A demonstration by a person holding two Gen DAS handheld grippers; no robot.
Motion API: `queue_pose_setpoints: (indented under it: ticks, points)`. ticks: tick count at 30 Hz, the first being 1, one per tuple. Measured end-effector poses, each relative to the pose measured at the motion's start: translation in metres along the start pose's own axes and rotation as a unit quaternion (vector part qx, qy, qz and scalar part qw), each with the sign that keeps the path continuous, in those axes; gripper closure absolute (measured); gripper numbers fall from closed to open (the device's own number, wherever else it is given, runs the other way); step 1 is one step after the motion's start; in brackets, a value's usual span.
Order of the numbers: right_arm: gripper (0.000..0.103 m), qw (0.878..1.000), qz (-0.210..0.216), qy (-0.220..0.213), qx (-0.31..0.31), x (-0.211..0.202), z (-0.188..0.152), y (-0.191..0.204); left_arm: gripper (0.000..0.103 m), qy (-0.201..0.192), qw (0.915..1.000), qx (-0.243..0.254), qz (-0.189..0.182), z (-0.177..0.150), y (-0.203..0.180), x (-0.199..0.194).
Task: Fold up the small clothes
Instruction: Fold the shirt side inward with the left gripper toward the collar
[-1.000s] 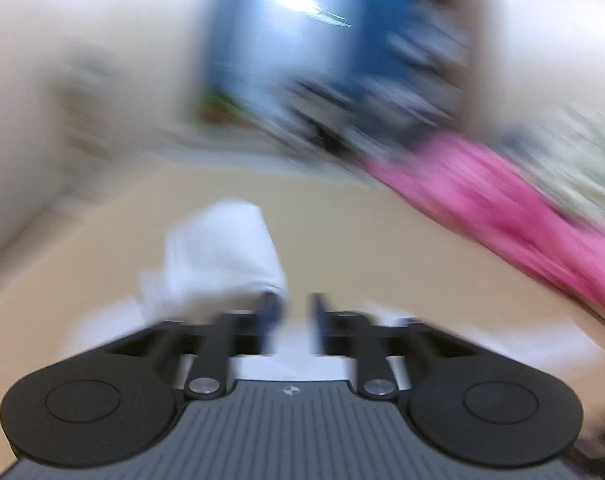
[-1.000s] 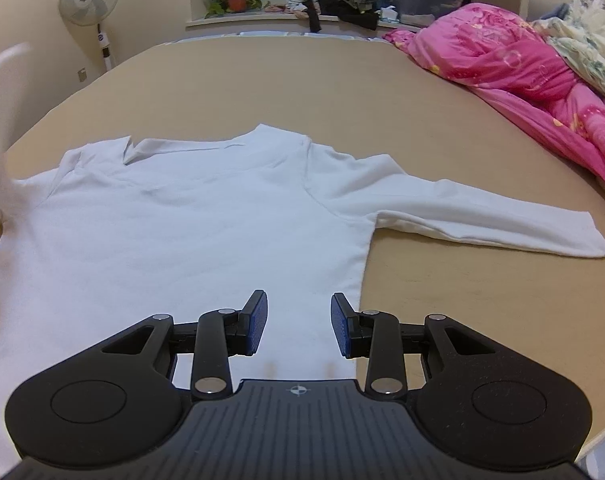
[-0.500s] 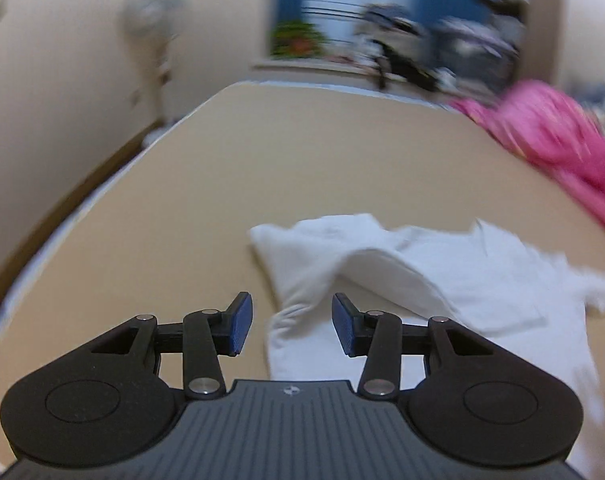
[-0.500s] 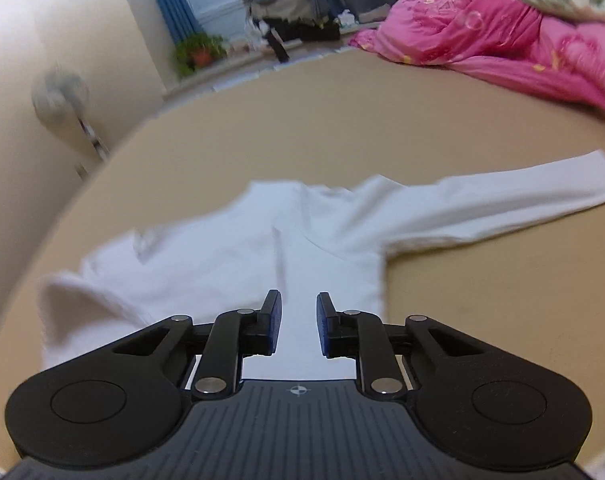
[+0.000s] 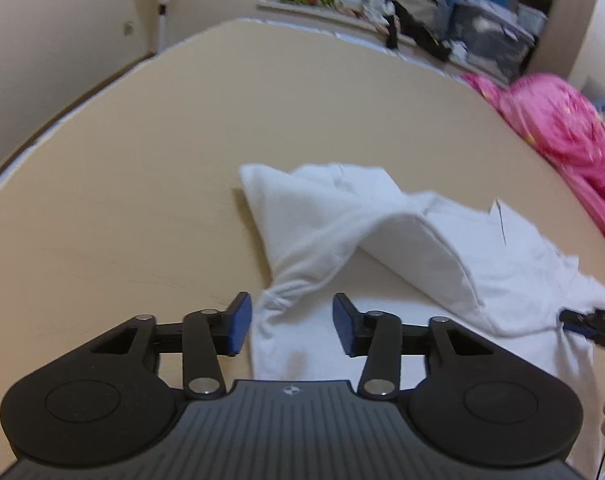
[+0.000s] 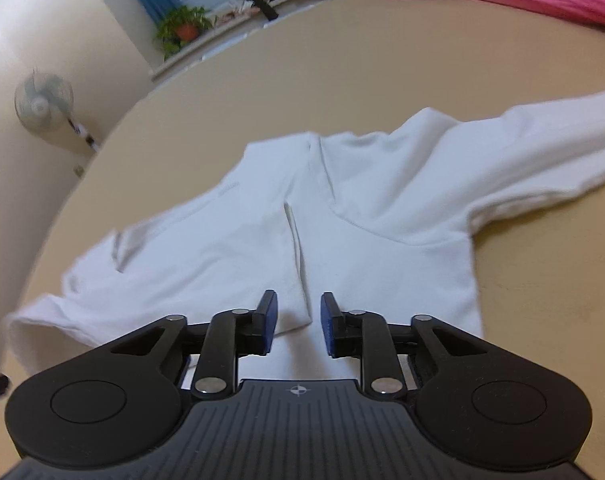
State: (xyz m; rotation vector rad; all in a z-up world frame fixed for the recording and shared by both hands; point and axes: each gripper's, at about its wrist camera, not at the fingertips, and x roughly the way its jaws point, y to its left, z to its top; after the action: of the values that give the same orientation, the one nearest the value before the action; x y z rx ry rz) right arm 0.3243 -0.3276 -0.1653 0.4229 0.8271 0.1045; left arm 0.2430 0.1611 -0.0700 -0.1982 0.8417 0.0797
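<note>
Our left tongs (image 5: 288, 328) stand apart and are opening, with the shirt's side edge lying in the gap but no pad pressing on it. Our right tongs (image 6: 298, 322) stand narrower, also opening, and the end of the folded-in sleeve lies between them, untouched by either pad.

The tan bed surface (image 5: 150, 184) carries everything. A pink quilt (image 5: 558, 128) lies bunched along its far right side, well apart from the shirt.

The white long-sleeved shirt (image 6: 382, 208) lies spread on the surface. In the right wrist view, its left sleeve (image 6: 206, 248) is folded in across the body, the cuff ending just ahead of our right tongs, while the other sleeve (image 6: 550, 152) stretches out flat to the right. In the left wrist view, the folded sleeve arches loosely over the body rather than lying flat.

A standing fan (image 6: 42, 100) is by the wall on the left. A potted plant (image 6: 184, 30) sits on the window sill beyond the bed.
</note>
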Motion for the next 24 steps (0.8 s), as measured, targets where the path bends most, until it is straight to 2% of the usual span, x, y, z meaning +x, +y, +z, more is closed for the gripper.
queue_pose_setpoints:
  ticks: [4, 5, 7, 8, 9, 11, 13, 14, 15, 17, 18, 20, 22, 23, 24]
  points:
    - [0.079, 0.998, -0.017, -0.009, -0.058, 0.018, -0.002, 0.017, 0.051, 0.002, 0.9999, 0.012, 0.012, 0.001, -0.008, 0.025]
    - [0.093, 0.998, -0.008, -0.014, -0.069, 0.019, 0.000, 0.021, 0.052, 0.002, 0.9999, 0.011, 0.013, 0.001, -0.011, 0.029]
    - [0.097, 0.996, -0.003, -0.034, -0.082, 0.017, 0.003, 0.024, 0.066, -0.003, 0.9996, 0.017, 0.023, 0.003, -0.014, 0.039]
    - [0.098, 0.996, -0.001, -0.049, -0.077, 0.012, 0.009, 0.023, 0.088, -0.006, 0.9992, 0.024, 0.031, 0.003, -0.016, 0.044]
    - [0.098, 0.995, 0.009, -0.074, -0.063, 0.003, 0.017, 0.021, 0.098, -0.005, 0.9989, 0.029, 0.037, 0.004, -0.017, 0.048]
    - [0.098, 0.989, 0.033, -0.138, -0.042, -0.026, 0.033, 0.017, 0.098, 0.009, 0.9976, 0.044, 0.052, 0.003, -0.018, 0.053]
    - [0.098, 0.983, 0.014, -0.175, -0.046, -0.041, 0.041, 0.011, 0.098, 0.020, 0.9973, 0.051, 0.049, 0.001, -0.017, 0.053]
    - [0.098, 0.985, -0.009, -0.167, -0.039, -0.038, 0.043, 0.004, 0.097, 0.024, 0.9971, 0.057, 0.043, 0.001, -0.018, 0.052]
    - [0.098, 0.989, -0.034, -0.139, -0.027, -0.028, 0.044, -0.006, 0.090, 0.031, 0.9961, 0.073, 0.038, 0.000, -0.021, 0.050]
    - [0.097, 0.996, -0.078, -0.045, -0.010, 0.003, 0.041, -0.025, 0.083, 0.055, 0.9923, 0.106, 0.032, -0.004, -0.028, 0.052]
    - [0.096, 0.995, -0.096, -0.009, 0.004, 0.013, 0.038, -0.034, 0.081, 0.064, 0.9903, 0.120, 0.028, -0.006, -0.030, 0.051]
    - [0.092, 0.994, -0.102, -0.024, 0.021, 0.006, 0.040, -0.036, 0.081, 0.051, 0.9920, 0.115, 0.008, -0.004, -0.027, 0.039]
    - [0.085, 0.990, -0.120, -0.070, 0.008, -0.012, 0.044, -0.027, 0.076, 0.022, 0.9956, 0.081, -0.043, 0.005, -0.018, 0.025]
    - [0.079, 0.989, -0.120, -0.087, 0.002, -0.019, 0.045, -0.024, 0.075, 0.009, 0.9964, 0.058, -0.061, 0.008, -0.013, 0.021]
    - [0.078, 0.989, -0.106, -0.100, -0.003, -0.024, 0.044, -0.020, 0.075, 0.006, 0.9971, 0.041, -0.064, 0.010, -0.009, 0.024]
